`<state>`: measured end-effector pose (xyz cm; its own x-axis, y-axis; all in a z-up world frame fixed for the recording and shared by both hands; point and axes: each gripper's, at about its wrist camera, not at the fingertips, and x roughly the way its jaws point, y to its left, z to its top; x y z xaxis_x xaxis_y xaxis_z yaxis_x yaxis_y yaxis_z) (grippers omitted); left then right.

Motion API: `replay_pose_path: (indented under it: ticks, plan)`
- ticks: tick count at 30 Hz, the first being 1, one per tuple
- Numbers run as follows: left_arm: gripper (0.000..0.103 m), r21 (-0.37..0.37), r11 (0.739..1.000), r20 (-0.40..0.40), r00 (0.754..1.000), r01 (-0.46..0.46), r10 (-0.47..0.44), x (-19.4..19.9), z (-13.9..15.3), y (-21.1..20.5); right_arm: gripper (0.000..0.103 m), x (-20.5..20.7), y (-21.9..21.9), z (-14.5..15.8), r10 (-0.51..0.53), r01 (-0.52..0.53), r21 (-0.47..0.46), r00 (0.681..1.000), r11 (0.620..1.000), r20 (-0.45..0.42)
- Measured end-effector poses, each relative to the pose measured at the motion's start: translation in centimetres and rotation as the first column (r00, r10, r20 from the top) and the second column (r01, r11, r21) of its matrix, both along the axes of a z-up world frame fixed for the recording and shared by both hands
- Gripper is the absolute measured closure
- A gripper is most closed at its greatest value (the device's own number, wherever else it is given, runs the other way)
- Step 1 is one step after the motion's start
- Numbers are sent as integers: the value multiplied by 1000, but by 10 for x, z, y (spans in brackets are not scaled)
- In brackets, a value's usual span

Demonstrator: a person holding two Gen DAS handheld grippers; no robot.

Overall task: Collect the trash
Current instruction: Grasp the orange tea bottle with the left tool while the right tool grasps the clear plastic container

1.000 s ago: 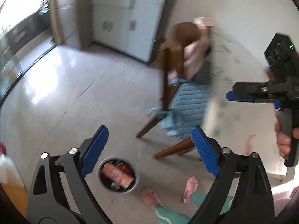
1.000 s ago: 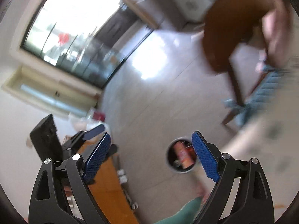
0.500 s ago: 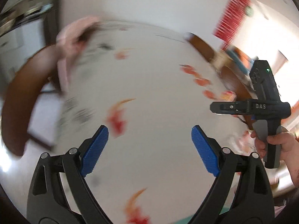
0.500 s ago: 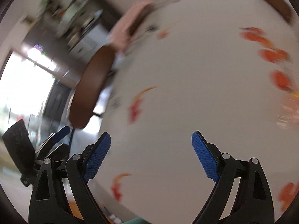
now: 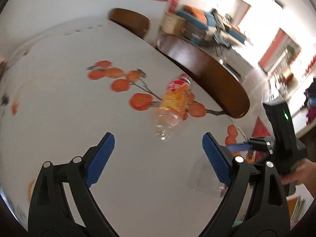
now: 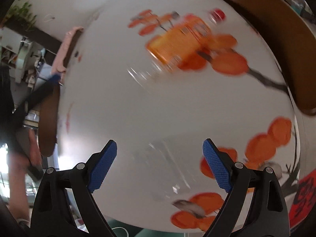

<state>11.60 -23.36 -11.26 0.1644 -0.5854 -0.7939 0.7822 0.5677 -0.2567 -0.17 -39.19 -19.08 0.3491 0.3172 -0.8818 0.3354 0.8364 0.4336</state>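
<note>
Trash on the white table point(image 5: 59, 118) comes down to 2 pieces in view: a plastic bottle point(image 5: 173, 106) with an orange label and red cap, lying on its side over the printed orange fruit, and a clear plastic wrapper point(image 5: 203, 177) nearer the table edge. The left gripper point(image 5: 158, 158) hangs above the table with its blue pads spread wide and nothing between them, the bottle ahead of it and apart. The right gripper point(image 6: 160, 164) is equally wide and empty, with the wrapper point(image 6: 167, 167) lying between and just ahead of its fingers, though blur makes its outline hard to read. The bottle point(image 6: 177, 41) looks empty, so probably light, thin-walled and apt to roll or dent; a hold across the labelled middle seems safest. The wrapper is likely flimsy and slippery, best pinched at a raised crease.
</note>
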Motion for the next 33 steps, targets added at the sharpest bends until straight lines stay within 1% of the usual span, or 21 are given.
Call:
replay_pose_path:
  ticks: [2,5,10,12,13,14,16,18,19,20,21,23,24,25,26,29,31,33]
  plan:
    - [15,30,999,-7,999,45,-44,2,-9,-23,15,-5,-2,-4,4,-4,-4,1000,1000,-7]
    - [15,70,992,-5,995,101,-101,2,-21,-51,15,-11,-6,-16,-8,8,19,1000,1000,-8]
    - [15,154,976,-18,988,156,-155,14,-43,-85,17,-19,-5,-32,12,-11,21,1000,1000,-28]
    - [15,185,966,-32,983,182,-179,19,-55,-97,22,-22,-3,-37,11,-10,27,999,1000,-32]
    - [15,199,961,-30,982,191,-189,20,-58,-100,27,-24,-6,-40,10,-9,29,999,1000,-37]
    - [15,217,954,-31,978,207,-205,21,-64,-104,30,-25,-6,-43,5,-4,28,999,1000,-36]
    - [15,247,943,-40,974,225,-222,23,-73,-112,32,-30,-11,-44,0,0,19,1000,1000,-25]
    - [15,276,932,-55,972,236,-230,25,-84,-117,37,-31,-11,-43,-7,7,-5,1000,1000,-29]
    - [17,283,928,-63,970,242,-233,25,-88,-118,41,-32,-11,-43,-11,10,-21,999,1000,-31]
    - [20,291,922,-74,967,253,-242,25,-93,-119,47,-33,-11,-42,-17,16,-36,999,999,-32]
    - [26,302,917,-76,966,259,-248,24,-96,-120,50,-36,-10,-42,-27,25,-57,999,998,-31]
    - [36,325,902,-90,959,283,-268,21,-105,-122,64,-38,-9,-41,-38,36,-78,999,996,-27]
    - [36,333,898,-82,958,286,-275,20,-108,-121,67,-40,-8,-41,-46,43,-97,999,994,-28]
    - [36,334,897,-72,957,289,-282,18,-109,-120,79,-42,-7,-41,-49,46,-99,998,994,-29]
    - [36,331,897,-62,956,292,-288,17,-109,-119,82,-43,-7,-41,-56,53,-95,998,994,-31]
    - [37,331,894,-67,953,302,-297,13,-108,-115,83,-50,-8,-39,-100,98,-71,995,993,-19]
    - [37,324,895,-20,948,307,-318,6,-102,-109,83,-57,-14,-34,-138,138,-46,990,989,-3]
    - [37,316,896,-23,947,312,-322,2,-98,-101,83,-64,-23,-27,-175,175,-17,984,984,16]
